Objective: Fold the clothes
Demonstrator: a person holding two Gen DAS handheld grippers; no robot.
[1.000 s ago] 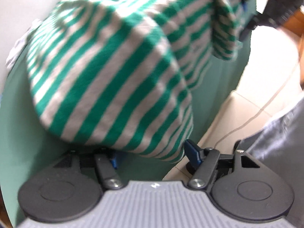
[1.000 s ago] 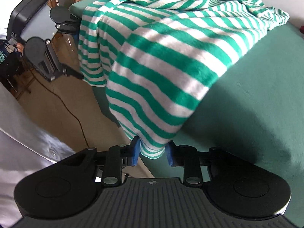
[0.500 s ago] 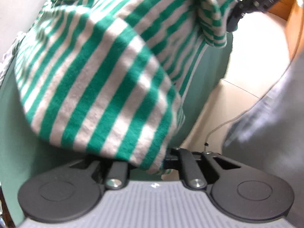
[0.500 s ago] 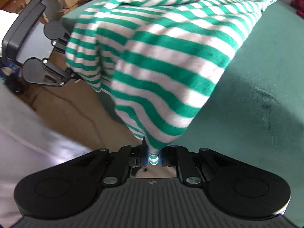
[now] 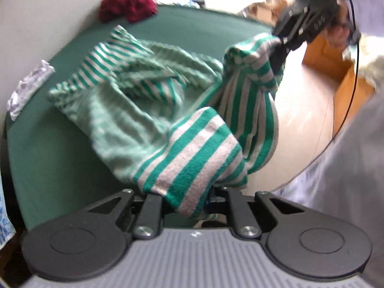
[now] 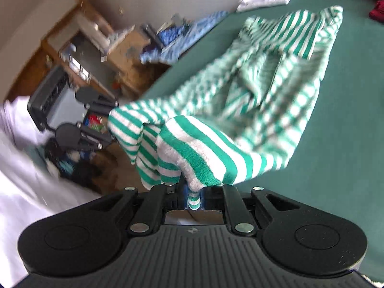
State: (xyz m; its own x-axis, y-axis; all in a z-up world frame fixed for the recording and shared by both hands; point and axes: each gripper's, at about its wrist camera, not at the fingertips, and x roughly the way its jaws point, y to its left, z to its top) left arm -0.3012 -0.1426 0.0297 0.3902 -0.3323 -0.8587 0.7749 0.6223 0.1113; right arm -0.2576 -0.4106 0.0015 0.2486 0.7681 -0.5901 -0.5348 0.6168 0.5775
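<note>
Gripping the green-and-white striped garment (image 5: 192, 158) at two separate points, both tools hold it above the green table (image 5: 60, 158).

Left gripper (image 5: 192, 206): jaws are drawn close together and are easing open by a small amount, with a fold of striped cloth clamped between them. The cloth bunches over the fingers and hides their tips in the left wrist view. From the right wrist view this same tool (image 6: 112, 122) appears beyond the near edge of the table, with a corner of the garment in its grip.

Right gripper (image 6: 194, 198): jaws are pinched together on a narrow tab of striped hem, which shows plainly between the blue pads. From the left wrist view this tool (image 5: 279, 48) is seen off the table's edge, with cloth hanging from its tip.

Garment: the span between the two grips sags in a loop off the table's near edge. The remainder trails back onto the table top in loose, rumpled folds; much of it is blurred.

Other items relative to the table: a dark red garment (image 5: 127, 7) lies at the far end, a white cloth (image 5: 28, 86) lies by the far side edge, and a blue patterned cloth (image 6: 184, 38) lies at the corner. A person's pale sleeve (image 5: 348, 168) is beside the table.
</note>
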